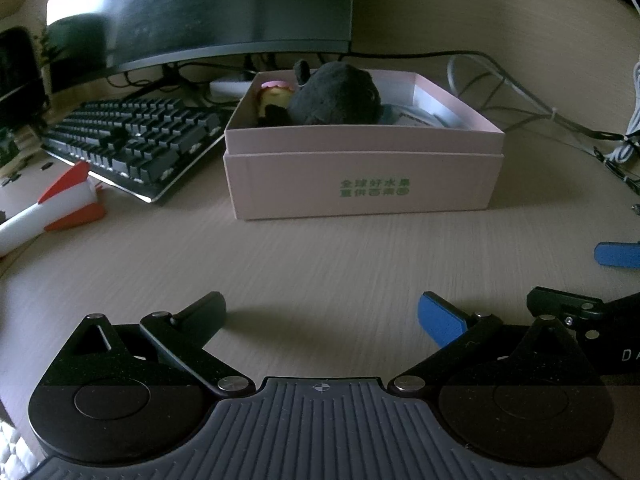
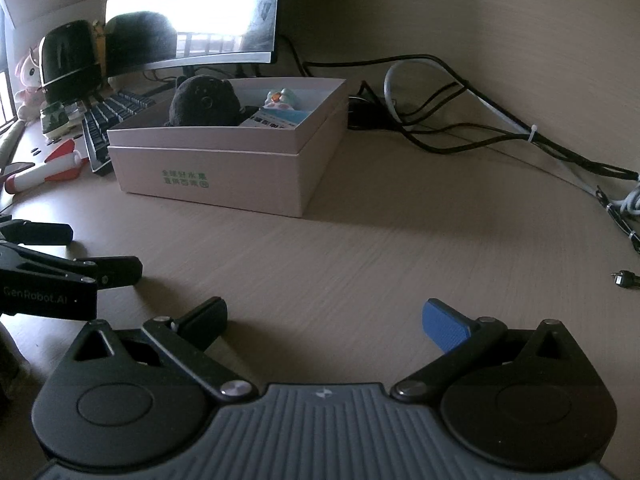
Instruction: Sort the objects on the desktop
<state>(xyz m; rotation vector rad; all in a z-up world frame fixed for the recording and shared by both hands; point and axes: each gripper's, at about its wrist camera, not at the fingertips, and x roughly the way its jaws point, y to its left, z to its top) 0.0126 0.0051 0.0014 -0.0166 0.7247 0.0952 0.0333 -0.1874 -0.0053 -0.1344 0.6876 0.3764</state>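
A pale pink box with green print stands mid-desk, lid off. Inside lie a black plush, a small yellow toy with a pink top, and in the right wrist view a light blue figure and a printed card. A red and white toy rocket lies on the desk left of the box. My left gripper is open and empty, low over bare desk in front of the box. My right gripper is open too, holding nothing, beside the left gripper.
A black keyboard and a monitor sit behind and left of the box. Cables trail along the right. A black speaker, a pink plush and a green jar crowd the far left. A small plug lies at right.
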